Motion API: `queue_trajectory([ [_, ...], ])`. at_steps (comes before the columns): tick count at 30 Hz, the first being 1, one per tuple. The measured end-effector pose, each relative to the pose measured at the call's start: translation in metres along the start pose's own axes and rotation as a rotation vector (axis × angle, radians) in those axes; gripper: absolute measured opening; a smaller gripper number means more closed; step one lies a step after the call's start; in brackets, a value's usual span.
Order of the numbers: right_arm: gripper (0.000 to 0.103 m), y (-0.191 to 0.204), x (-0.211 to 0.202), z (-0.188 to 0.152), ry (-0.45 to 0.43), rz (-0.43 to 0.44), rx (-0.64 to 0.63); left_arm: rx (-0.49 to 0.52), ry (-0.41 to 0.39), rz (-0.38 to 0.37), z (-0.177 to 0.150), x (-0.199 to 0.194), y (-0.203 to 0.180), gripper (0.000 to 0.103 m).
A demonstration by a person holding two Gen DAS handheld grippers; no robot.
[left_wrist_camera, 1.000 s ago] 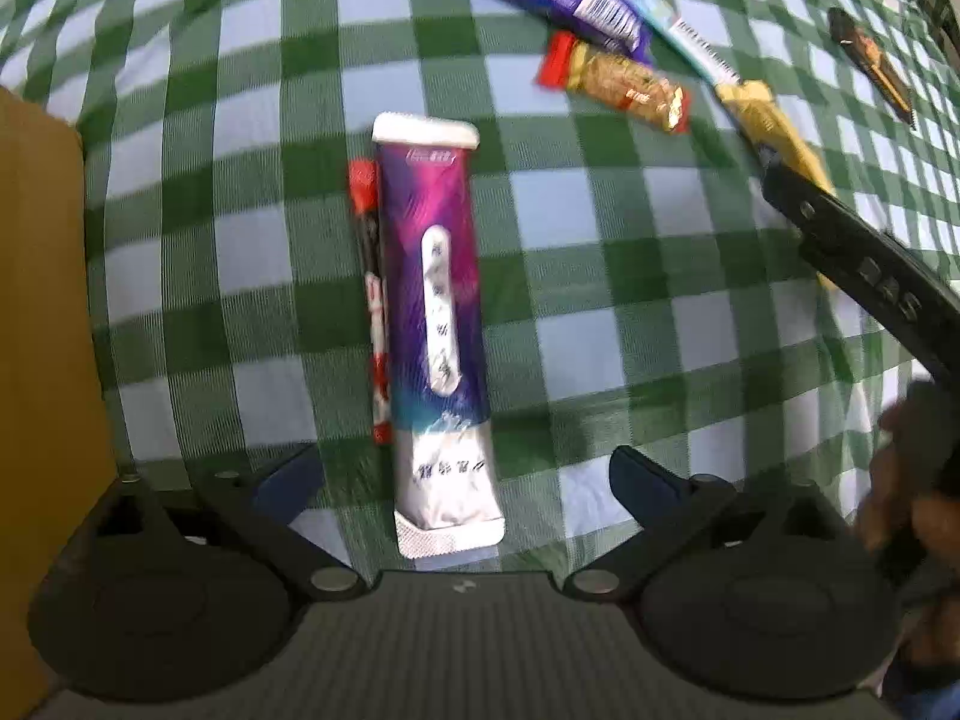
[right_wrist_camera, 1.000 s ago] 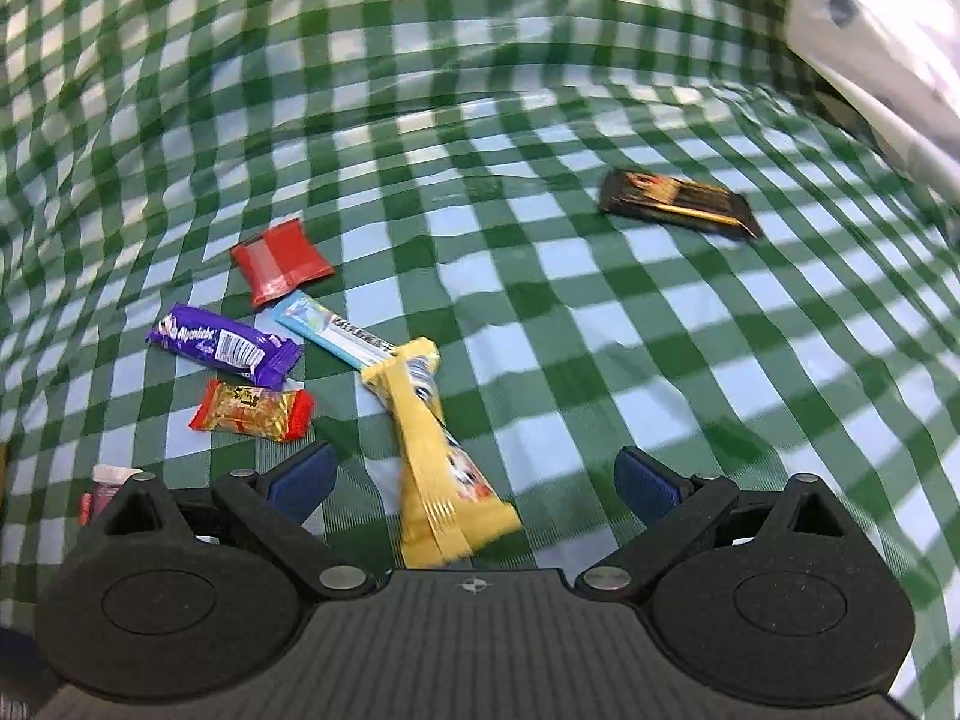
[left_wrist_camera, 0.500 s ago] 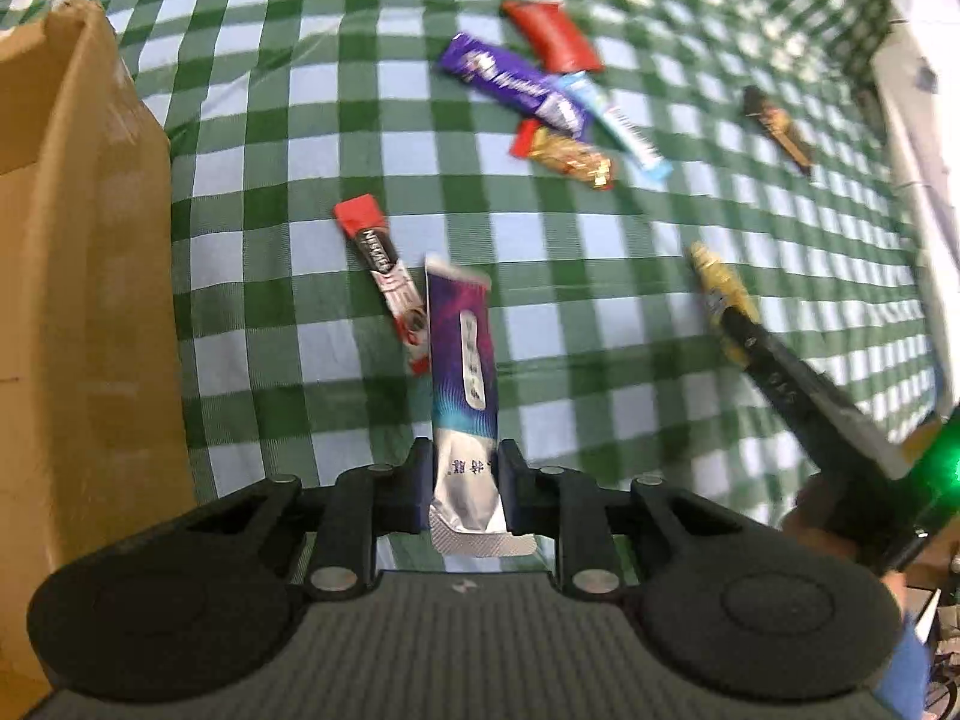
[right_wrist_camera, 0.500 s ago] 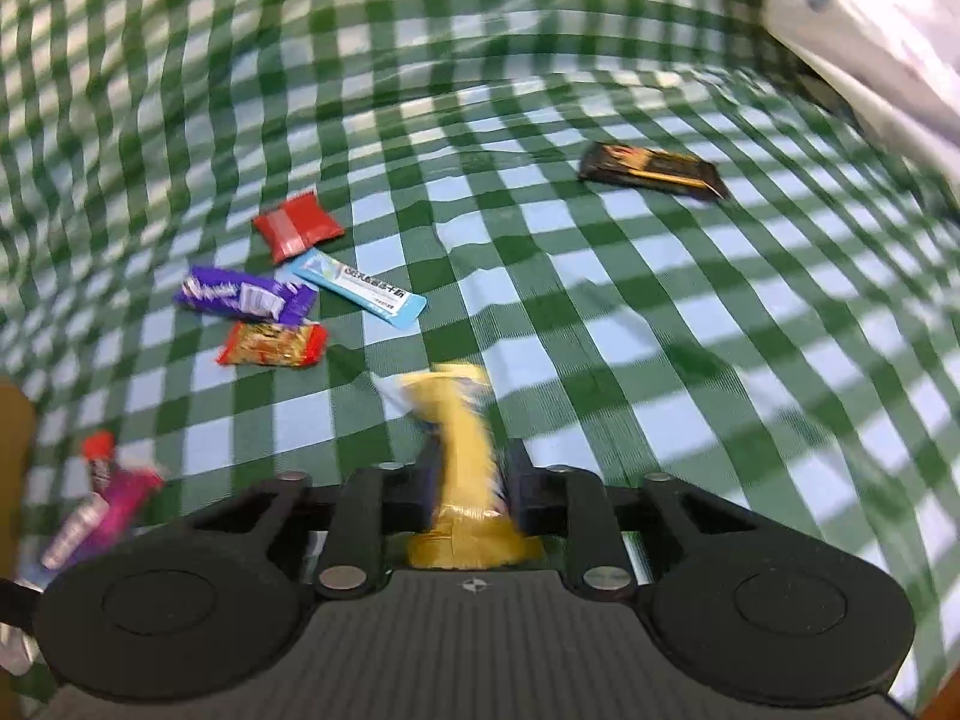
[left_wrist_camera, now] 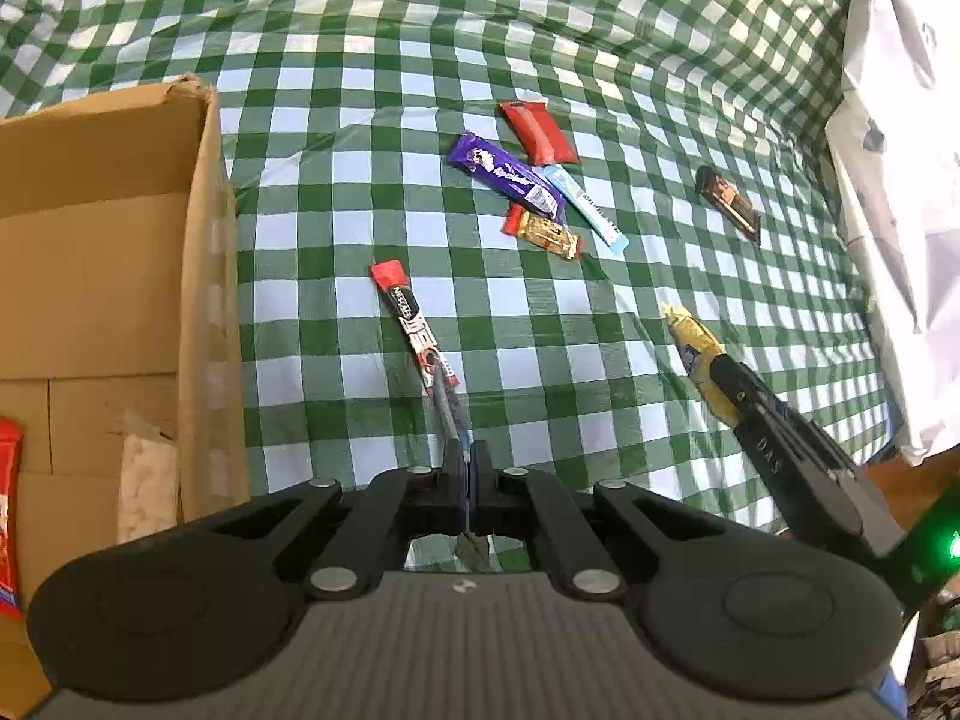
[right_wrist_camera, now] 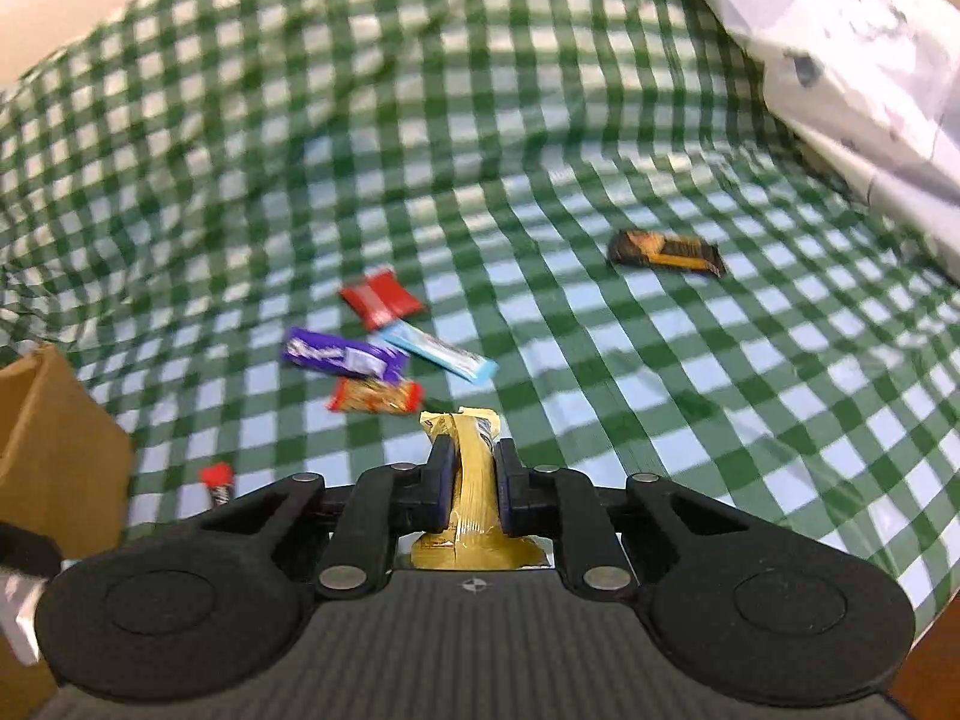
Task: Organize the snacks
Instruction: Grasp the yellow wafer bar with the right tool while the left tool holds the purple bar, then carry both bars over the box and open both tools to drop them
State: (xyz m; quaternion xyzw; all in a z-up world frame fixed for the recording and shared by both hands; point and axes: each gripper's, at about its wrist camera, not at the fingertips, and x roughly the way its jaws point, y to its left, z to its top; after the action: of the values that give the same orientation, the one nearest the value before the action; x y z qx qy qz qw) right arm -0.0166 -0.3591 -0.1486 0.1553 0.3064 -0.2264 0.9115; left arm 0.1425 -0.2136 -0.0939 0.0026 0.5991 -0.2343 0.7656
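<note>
My left gripper (left_wrist_camera: 467, 468) is shut on the purple-and-silver pouch (left_wrist_camera: 451, 414), seen edge-on and held above the checked cloth. My right gripper (right_wrist_camera: 471, 468) is shut on the yellow snack bar (right_wrist_camera: 471, 480), also lifted; the bar (left_wrist_camera: 696, 342) and that gripper show in the left wrist view at the right. An open cardboard box (left_wrist_camera: 108, 276) stands at the left, with a red packet (left_wrist_camera: 7, 510) inside. A red Nescafe stick (left_wrist_camera: 414, 324) lies on the cloth beside the box.
On the cloth lie a purple bar (left_wrist_camera: 507, 177), a red packet (left_wrist_camera: 539, 132), a light-blue bar (left_wrist_camera: 588, 210), a red-gold bar (left_wrist_camera: 543, 232) and a dark brown bar (left_wrist_camera: 728, 204). A white plastic sheet (left_wrist_camera: 900, 180) covers the right edge.
Both grippers closed on their snacks and lifted them off the cloth. The left gripper moved back and up, bringing the box into view, and the pouch turned edge-on.
</note>
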Motion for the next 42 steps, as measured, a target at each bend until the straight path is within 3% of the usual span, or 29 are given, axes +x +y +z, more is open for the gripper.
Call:
queue_trajectory([
  [6,0.015,0.01,-0.019,0.001,0.008,-0.012,0.007,-0.005,-0.038,-0.018,-0.005,-0.019,0.002,0.001],
  [12,0.015,0.039,-0.054,0.015,-0.043,0.03,-0.046,-0.048,-0.142,-0.073,-0.006,-0.078,0.022,0.001],
  [19,0.015,0.112,-0.108,0.025,-0.117,0.163,-0.126,-0.099,-0.253,-0.038,-0.028,-0.144,0.074,0.001],
  [25,0.015,0.186,-0.132,0.013,-0.095,0.267,-0.194,-0.144,-0.289,0.017,-0.052,-0.175,0.131,0.001],
  [32,0.015,0.251,-0.14,-0.004,-0.043,0.322,-0.283,-0.194,-0.31,0.044,-0.074,-0.189,0.19,0.001],
  [42,0.015,0.297,-0.131,-0.017,0.017,0.337,-0.362,-0.257,-0.282,0.04,-0.075,-0.175,0.236,0.001],
])
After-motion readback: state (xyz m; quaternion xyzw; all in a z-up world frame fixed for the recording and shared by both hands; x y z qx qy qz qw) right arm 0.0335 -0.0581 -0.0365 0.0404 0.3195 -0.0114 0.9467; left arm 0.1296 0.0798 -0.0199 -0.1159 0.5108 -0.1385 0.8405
